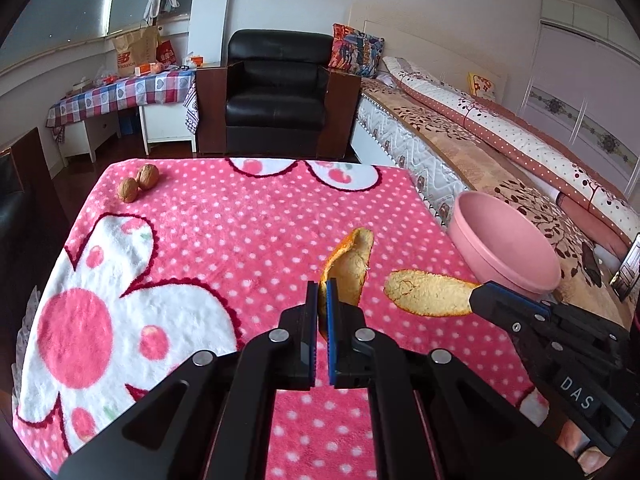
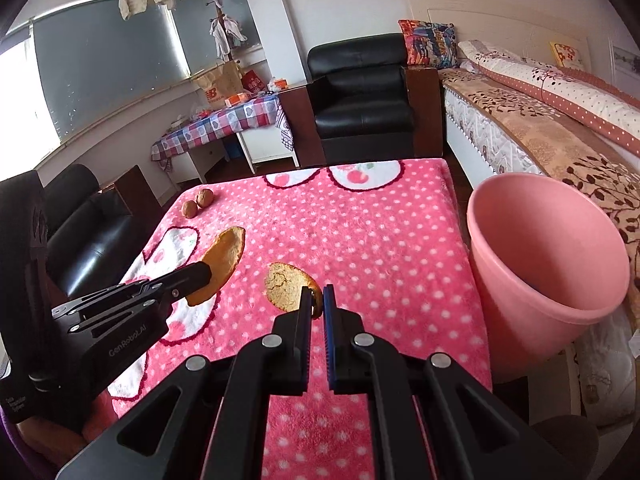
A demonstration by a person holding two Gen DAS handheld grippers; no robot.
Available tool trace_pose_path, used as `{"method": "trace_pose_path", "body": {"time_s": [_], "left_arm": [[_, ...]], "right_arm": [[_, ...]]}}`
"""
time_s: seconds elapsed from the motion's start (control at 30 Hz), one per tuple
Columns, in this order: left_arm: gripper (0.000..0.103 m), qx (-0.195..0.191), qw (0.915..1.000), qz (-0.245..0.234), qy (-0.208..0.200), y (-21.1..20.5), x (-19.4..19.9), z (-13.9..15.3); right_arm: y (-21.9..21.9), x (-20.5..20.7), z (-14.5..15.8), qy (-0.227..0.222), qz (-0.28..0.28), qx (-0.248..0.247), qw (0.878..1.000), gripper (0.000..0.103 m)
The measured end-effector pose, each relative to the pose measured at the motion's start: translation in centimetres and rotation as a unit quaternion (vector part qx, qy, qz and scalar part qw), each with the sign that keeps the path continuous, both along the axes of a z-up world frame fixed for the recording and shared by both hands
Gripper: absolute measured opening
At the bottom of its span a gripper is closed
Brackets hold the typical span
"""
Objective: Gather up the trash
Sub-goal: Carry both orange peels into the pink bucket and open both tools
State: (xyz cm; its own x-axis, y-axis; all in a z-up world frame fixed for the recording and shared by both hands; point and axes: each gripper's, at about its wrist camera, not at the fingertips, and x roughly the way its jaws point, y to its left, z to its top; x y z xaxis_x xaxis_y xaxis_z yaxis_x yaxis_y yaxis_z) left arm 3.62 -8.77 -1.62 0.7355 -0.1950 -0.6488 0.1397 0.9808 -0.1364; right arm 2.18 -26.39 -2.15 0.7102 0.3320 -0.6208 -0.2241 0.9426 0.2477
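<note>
We hold one orange peel pinched in our left gripper and a second peel in our right gripper, jaws nearly closed, above the desk; the pink bin stands just beside its right edge.

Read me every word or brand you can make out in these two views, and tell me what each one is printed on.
"DAS": label on the right gripper body.
"GenRoboLAI": my best reading of the print on the left gripper body.
"New Balance": logo on the brown paper bag; the lettering is small.
Small white print on a black part at the lower left of the right wrist view: too blurred to read.
</note>
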Motion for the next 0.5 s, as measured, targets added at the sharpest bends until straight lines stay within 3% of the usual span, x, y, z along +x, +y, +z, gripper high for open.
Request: {"method": "trace_pose_path", "body": {"time_s": [0.5], "left_arm": [[0.003,0.01,0.9985,-0.045,-0.031,-5.1,0.0,1.7]], "right_arm": [[-4.8,-2.2,1.7,-0.032,-0.053,0.007,0.998,0.005]]}}
